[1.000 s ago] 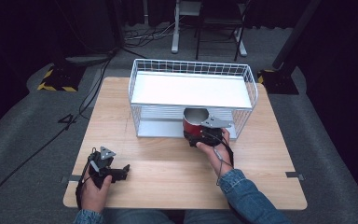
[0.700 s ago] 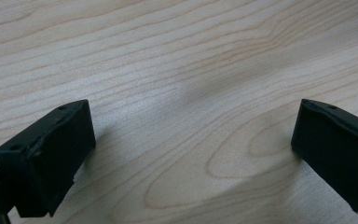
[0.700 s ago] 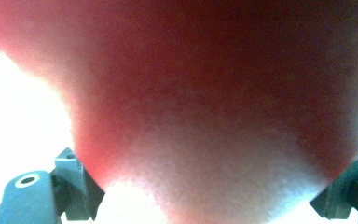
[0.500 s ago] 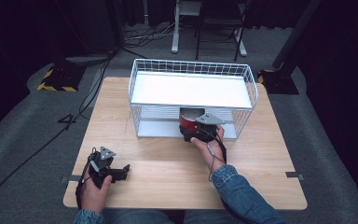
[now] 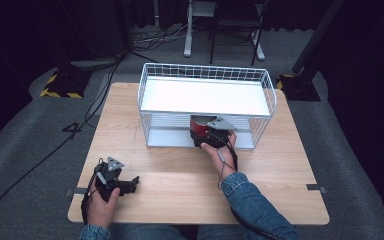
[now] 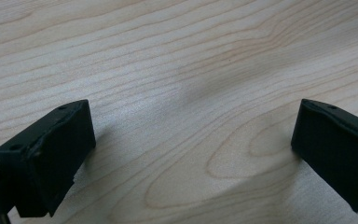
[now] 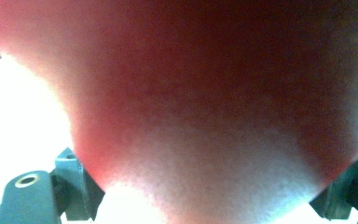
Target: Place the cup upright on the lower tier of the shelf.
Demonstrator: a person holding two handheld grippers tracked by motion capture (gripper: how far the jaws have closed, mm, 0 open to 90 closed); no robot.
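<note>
**Red cup held at the mouth of the wire rack's lower shelf**

The right gripper point(image 5: 206, 131) is clamped on a red cup point(image 5: 198, 125), its jaws drawn in as far as they go around the cup's wall. Seen from above, the cup sits at the front edge of the white wire rack point(image 5: 207, 73), just under the upper shelf point(image 5: 205, 96) and over the lower shelf point(image 5: 167, 137). Whether the cup rests on that lower shelf or hangs a little above it cannot be told. The person's right hand point(image 5: 220, 150) grips the tool from behind, the denim sleeve point(image 5: 252, 207) reaching in from the near edge of the table point(image 5: 180, 175).

In the right gripper view the red cup point(image 7: 205, 93) is pressed right up against the camera, a blurred red curve with bright white showing at either side.

The left gripper point(image 5: 130, 184) lies near the front left corner of the table, well apart from the rack, held in the left hand point(image 5: 101, 202). Its jaws stand wide apart with nothing between them; in the left gripper view bare wood grain point(image 6: 191, 70) shows between the two black pads
</note>
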